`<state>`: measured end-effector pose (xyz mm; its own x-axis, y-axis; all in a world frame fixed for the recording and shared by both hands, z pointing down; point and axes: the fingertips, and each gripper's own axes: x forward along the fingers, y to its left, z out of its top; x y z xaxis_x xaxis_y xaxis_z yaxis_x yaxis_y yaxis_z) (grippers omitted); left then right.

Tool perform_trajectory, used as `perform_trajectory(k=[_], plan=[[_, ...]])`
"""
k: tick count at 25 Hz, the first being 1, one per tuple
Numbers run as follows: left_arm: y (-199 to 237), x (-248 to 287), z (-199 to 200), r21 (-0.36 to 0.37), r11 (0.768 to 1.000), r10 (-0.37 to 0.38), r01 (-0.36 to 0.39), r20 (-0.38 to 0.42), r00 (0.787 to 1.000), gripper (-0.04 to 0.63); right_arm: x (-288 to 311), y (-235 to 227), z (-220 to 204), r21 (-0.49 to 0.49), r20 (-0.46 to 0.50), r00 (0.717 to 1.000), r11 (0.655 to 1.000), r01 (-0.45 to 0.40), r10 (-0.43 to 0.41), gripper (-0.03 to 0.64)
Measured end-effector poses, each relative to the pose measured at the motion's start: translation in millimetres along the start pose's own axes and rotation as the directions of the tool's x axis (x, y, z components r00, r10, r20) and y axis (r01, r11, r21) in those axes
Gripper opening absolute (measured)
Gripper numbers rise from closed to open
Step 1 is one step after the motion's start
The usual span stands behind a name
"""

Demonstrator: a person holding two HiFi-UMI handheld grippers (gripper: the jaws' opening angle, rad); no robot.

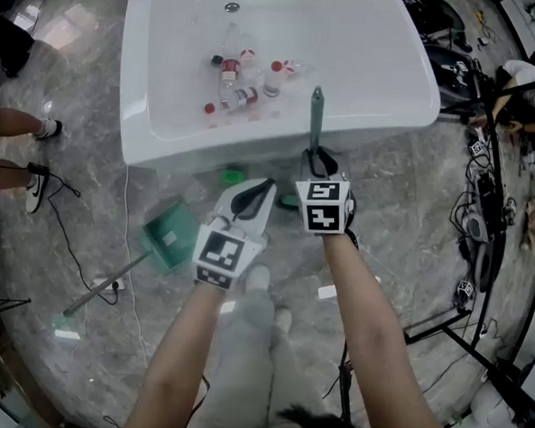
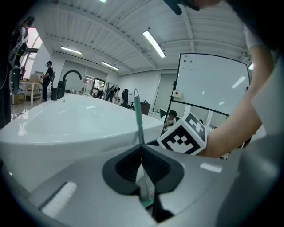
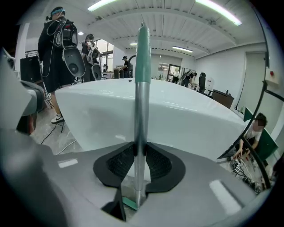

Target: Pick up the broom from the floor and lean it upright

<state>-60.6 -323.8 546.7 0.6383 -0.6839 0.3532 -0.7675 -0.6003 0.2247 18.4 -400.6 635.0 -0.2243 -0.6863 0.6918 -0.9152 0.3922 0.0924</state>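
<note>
Broom, silver metal shaft with green grip (image 1: 316,108) (image 3: 141,102): long axis near vertical, grip end up, rising past table rim, lower end toward floor. Stands just before near edge of glossy white rounded table (image 1: 367,61). Right gripper (image 1: 320,159) (image 3: 140,150): pads clamped on shaft. Left gripper (image 1: 267,187) (image 2: 142,148): pads drawn together, mere sliver between, shaft just beyond tips. Grey polished stone floor (image 1: 411,226); workshop room, whiteboard (image 2: 213,84). Count: one broom, one green long-handled dustpan (image 1: 169,237) lying on floor, roughly six clear red-capped bottles (image 1: 243,97) on table, two grippers.
</note>
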Motion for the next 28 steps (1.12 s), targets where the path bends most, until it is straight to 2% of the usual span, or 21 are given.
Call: perform_trajectory(k=[10,20,28], plan=[[-0.7,-0.1,-0.8,-0.011,1.000,-0.006,0.006,0.003,1.000,-0.002,0.5,3.8,6.1,-0.045,0.007,1.000,0.999,-0.016,0.016,0.134],[-8.1,-1.7,8.9,-0.004,1.000,-0.030,0.030,-0.004,1.000,-0.001,-20.3,10.8,15.6,-0.070,0.026,0.997,0.995,-0.073,0.075,0.169],[-20.2,-16.0,33.2,0.014,0.998,-0.058,0.058,-0.025,0.998,0.000,-59.4,16.2,33.4,-0.011,0.071,0.990,0.992,-0.125,0.126,0.170]])
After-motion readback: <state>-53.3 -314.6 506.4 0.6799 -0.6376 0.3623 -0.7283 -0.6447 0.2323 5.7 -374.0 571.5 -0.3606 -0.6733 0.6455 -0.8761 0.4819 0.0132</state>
